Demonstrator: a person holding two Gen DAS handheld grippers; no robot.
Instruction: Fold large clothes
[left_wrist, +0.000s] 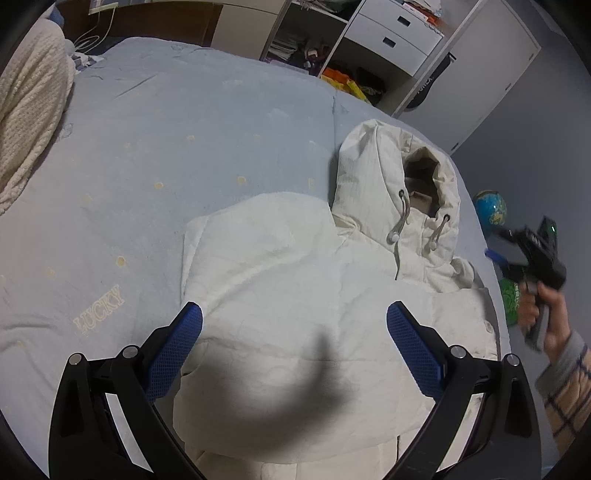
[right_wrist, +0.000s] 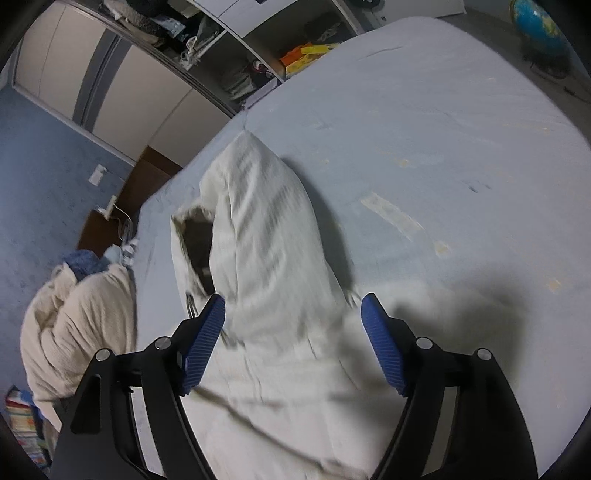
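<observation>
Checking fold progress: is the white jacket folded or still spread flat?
Partly folded: the white jacket has a panel doubled over its body on the bed; hood still lies out flat.

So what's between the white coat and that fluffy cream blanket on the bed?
Just bare blue bedcover. In the left wrist view, nothing lies between the white coat and the cream blanket.

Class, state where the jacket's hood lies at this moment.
In the left wrist view the hood lies at the right on the blue bedspread, near the bed's edge, with the globe beyond.
</observation>
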